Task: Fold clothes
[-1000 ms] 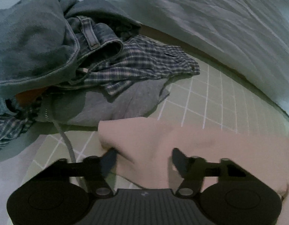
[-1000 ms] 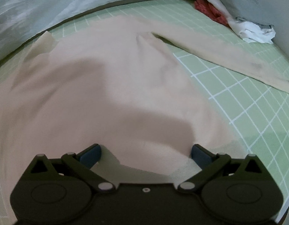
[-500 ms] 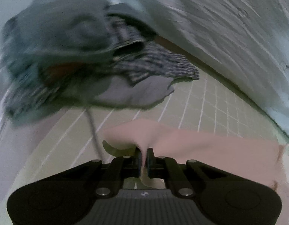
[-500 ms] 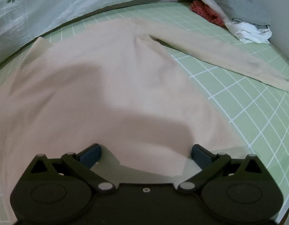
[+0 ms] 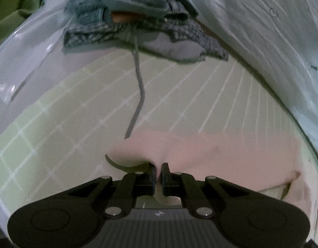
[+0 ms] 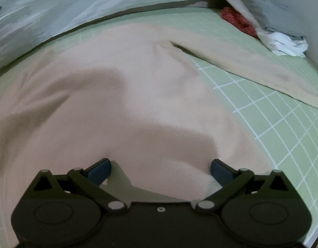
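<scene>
Pink top on green mat: left gripper pinches its sleeve; right gripper spread wide. Next, sleeve likely folds inward.

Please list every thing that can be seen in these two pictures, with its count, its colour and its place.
pink top: one, pale pink, spread on the mat; one long sleeve lies out to the right in the right wrist view.
grid mat: one, light green with white lines, under the top.
clothes pile: one heap, blue denim, dark plaid and grey pieces, at the far end of the mat in the left wrist view.
grey cord: one, grey, trailing from the pile onto the mat.
printed sheet: one, pale blue-white with a carrot print, along the far edge.
red cloth: one, red, far right corner.
white cloth: one, white, beside the red cloth.
left tongs: one, black, shut on a corner of the pink top.
right tongs: one, black with blue pads, open over the top.
</scene>
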